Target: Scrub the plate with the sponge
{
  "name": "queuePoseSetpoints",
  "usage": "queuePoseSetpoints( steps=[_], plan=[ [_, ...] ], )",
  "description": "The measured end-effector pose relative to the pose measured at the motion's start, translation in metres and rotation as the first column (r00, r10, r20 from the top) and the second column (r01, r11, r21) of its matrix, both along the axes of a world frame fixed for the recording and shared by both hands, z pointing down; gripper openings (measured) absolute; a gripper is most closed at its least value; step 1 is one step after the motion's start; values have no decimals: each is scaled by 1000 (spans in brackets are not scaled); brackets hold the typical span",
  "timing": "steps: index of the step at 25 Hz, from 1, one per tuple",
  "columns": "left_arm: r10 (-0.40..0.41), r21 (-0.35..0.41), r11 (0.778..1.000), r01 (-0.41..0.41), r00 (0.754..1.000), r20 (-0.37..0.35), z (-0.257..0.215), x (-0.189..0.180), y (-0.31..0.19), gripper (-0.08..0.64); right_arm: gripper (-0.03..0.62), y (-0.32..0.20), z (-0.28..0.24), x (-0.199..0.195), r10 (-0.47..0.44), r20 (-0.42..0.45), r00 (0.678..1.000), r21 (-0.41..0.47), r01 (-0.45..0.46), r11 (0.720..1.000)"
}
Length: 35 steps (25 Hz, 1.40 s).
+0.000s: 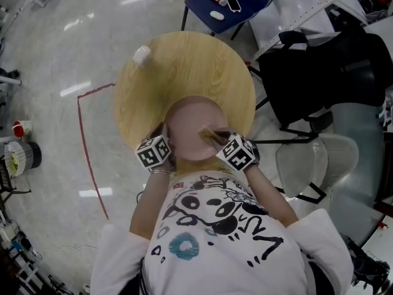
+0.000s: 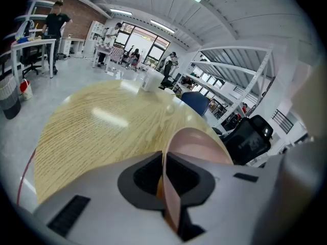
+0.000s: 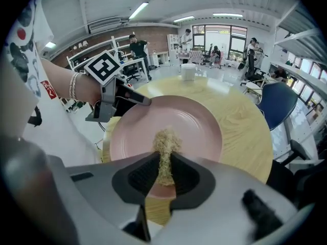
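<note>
So, my left tool [image 2: 164,160] pinches plate [image 3: 196,119] rim at 8 o'clock, right tool [image 3: 163,160] squeezing sponge [image 3: 165,139]. Press flat, scrub small circles.

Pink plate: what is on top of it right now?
Only the tan sponge, shut in the right gripper, sits on the pink plate. The left gripper clamps its rim. The patch under the sponge is covered, so its state cannot be seen.
</note>
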State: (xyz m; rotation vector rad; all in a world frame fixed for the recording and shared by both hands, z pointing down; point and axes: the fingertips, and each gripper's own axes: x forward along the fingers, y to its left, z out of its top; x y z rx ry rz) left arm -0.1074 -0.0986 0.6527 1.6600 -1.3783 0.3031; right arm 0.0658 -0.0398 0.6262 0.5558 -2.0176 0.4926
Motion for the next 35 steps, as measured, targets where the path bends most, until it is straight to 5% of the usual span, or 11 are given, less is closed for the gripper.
queuePoseSetpoints(
  steps=[21,35],
  plan=[
    [100,-14,995,-100,995,-5,0,4,-1,26,75,42,-1,-84,-121,202,972,-183,159,970],
    [176,-30,984,-177,984,-18,1,6,1,26,75,-7,3,-105,-115,199,973,-144,145,979]
  ],
)
